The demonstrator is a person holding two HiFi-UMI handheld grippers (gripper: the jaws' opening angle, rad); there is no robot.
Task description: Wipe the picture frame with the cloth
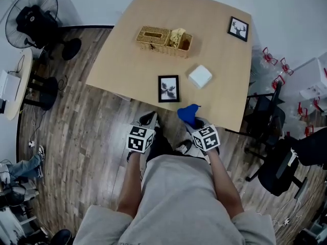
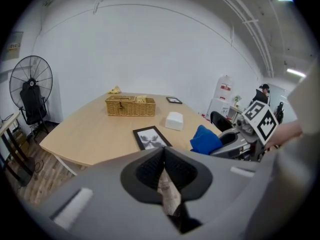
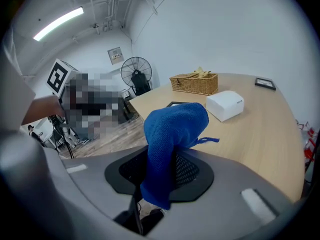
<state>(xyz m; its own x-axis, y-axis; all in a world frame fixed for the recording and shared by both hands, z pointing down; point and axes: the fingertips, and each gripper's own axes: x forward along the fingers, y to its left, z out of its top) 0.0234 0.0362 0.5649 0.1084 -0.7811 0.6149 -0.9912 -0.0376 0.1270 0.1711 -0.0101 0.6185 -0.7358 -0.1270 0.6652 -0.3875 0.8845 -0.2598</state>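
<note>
This looks to me like an office or lab workroom. A pale wooden table (image 1: 214, 50) stands on a plank floor (image 1: 76, 131) between bare white walls. Left of the table I see a black pedestal fan (image 1: 30, 19) and a small round side table (image 1: 15, 106). Right of the table stand black swivel chairs (image 1: 278, 162). Above the table, tube lights (image 3: 57, 21) and exposed pipes (image 3: 112, 4) cross the ceiling. A notice (image 3: 116, 55) hangs on the wall left of the table.

Blue cloth (image 1: 188, 115), black picture frame (image 1: 168, 88), white box (image 1: 200, 76).
</note>
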